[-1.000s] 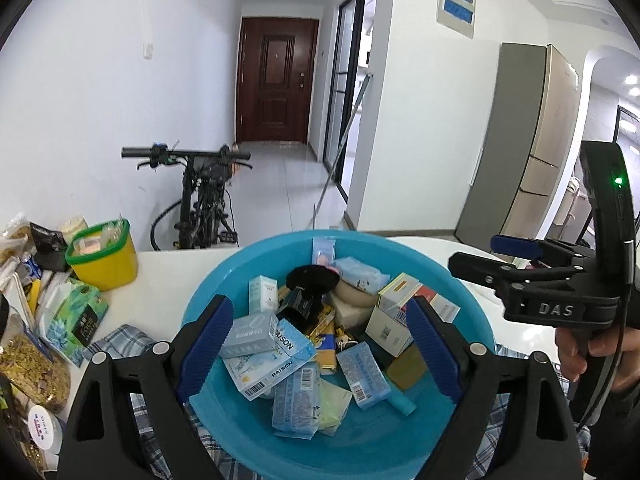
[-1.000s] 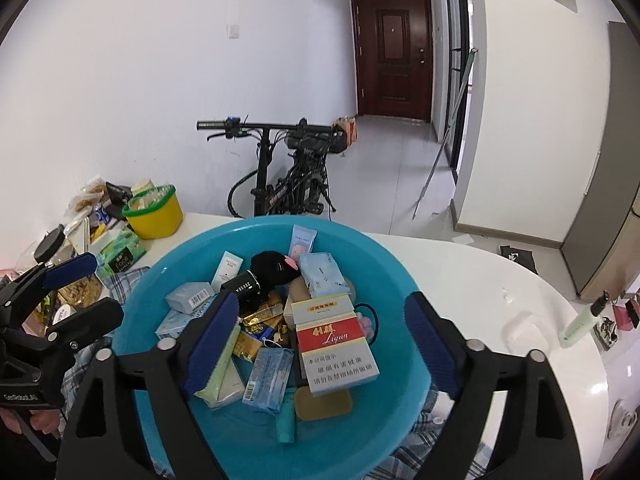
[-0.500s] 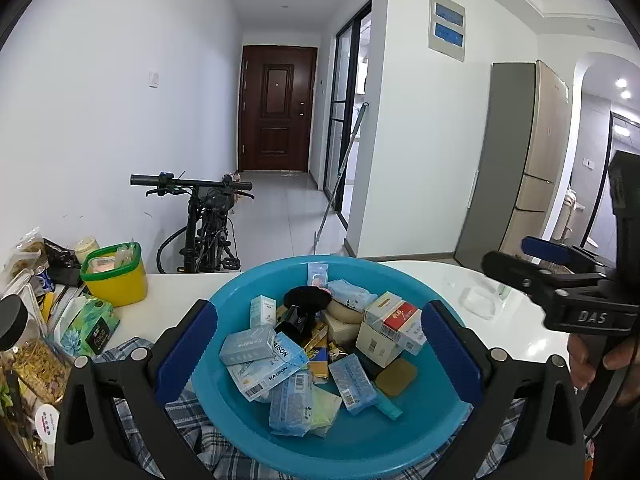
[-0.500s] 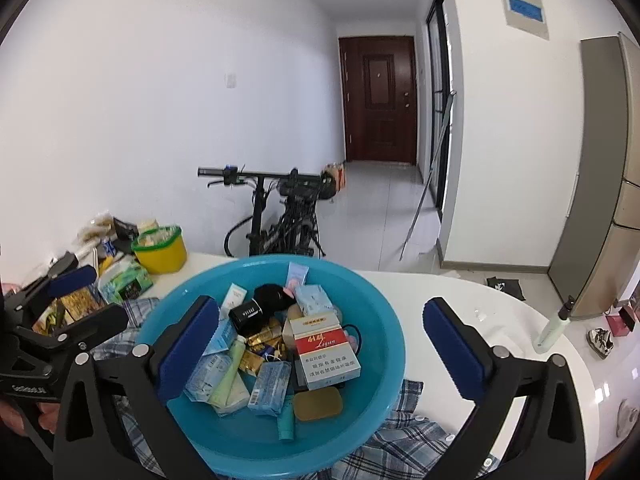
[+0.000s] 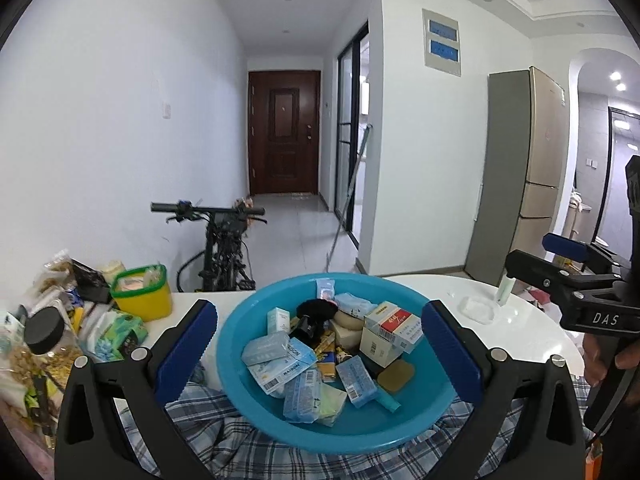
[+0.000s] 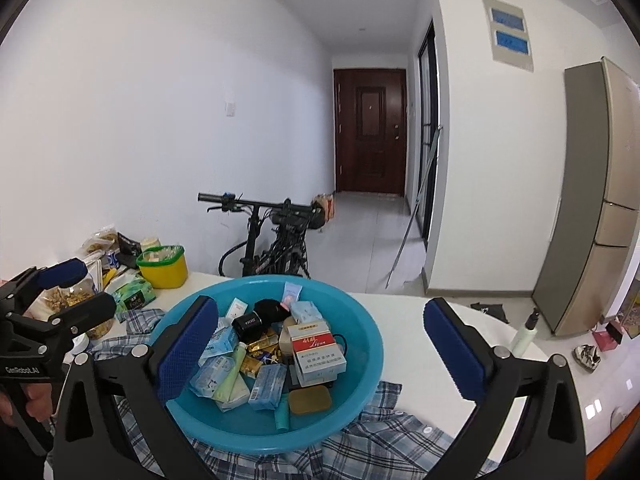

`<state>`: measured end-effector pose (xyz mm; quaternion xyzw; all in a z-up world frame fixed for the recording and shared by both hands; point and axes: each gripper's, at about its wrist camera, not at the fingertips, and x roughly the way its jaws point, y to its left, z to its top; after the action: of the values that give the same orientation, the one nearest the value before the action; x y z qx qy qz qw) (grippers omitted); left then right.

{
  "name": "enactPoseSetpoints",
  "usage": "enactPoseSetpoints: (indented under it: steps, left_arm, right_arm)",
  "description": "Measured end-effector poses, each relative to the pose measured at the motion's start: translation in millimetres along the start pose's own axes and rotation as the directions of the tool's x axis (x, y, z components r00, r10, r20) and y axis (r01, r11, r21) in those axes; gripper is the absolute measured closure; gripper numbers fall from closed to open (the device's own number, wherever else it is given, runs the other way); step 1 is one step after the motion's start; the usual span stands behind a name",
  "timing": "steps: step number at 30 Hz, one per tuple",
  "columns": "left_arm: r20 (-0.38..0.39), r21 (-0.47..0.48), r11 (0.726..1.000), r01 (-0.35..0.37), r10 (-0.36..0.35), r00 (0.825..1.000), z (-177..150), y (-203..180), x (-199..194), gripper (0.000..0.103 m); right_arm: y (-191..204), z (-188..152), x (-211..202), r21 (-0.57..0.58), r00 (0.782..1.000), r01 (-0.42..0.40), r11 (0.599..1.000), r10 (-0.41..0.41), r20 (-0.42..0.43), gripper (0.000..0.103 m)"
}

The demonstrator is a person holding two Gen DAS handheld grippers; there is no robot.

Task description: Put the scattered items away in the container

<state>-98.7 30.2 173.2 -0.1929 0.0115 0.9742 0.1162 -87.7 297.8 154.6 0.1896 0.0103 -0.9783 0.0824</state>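
**Both claws empty, basin full**

Both grippers stood wide apart with nothing between their pads: our left gripper (image 5: 320, 354) and our right gripper (image 6: 321, 350) each hung above the near rim of the blue basin (image 6: 362, 328), framing it without touching it. The basin sat on a plaid cloth (image 6: 384, 444) near the front edge of the white table (image 6: 448, 316). Inside it we counted a heap of small goods: a red-and-white carton (image 6: 318, 350), pale blue packets (image 5: 266, 348), a green tube (image 6: 232, 376), a black pouch (image 6: 272, 308) and a brown compact (image 6: 310, 400).

We judged the loading step to be finished or nearly so, since no loose small item lay on the bare table around the basin. What remained outside was the pile of snack bags (image 5: 36, 344) and a yellow tub (image 5: 142, 298) by the table's left edge, plus a white spray bottle (image 6: 526, 332) towards its right edge. Whether those belonged to the job we could not tell. If so, the next move called for one hand to swing to that edge and close on a single piece.
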Motion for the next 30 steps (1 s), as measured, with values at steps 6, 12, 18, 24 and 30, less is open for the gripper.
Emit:
enactPoseSetpoints:
  steps: [6, 12, 18, 24, 30]
  left_arm:
    - [0.025, 0.004, 1.000, -0.001, 0.001, 1.000, -1, -4, -30, 0.000]
    - [0.051, -0.002, 1.000, 0.002, -0.001, 0.999, -1, -6, -55, 0.000]
    - [0.082, 0.003, 1.000, -0.004, 0.004, 0.997, -2, -9, -81, 0.000]
    - [0.107, 0.002, 1.000, -0.006, 0.005, 0.994, -5, -11, -105, 0.000]
    - [0.120, 0.011, 1.000, -0.012, 0.011, 0.993, -6, -13, -117, 0.000]
  right_arm:
    - [1, 0, -24, -0.001, 1.000, 0.002, 1.000, -0.002, 0.022, 0.001]
    - [5, 3, -50, -0.003, 0.998, -0.002, 1.000, 0.002, 0.060, 0.001]
    - [13, 2, -71, -0.014, 0.996, -0.009, 1.000, 0.010, 0.090, 0.001]
    - [19, -1, -92, -0.020, 0.993, -0.012, 1.000, 0.015, 0.116, 0.001]
    - [24, -2, -105, -0.021, 0.990, -0.018, 1.000, 0.021, 0.140, 0.001]
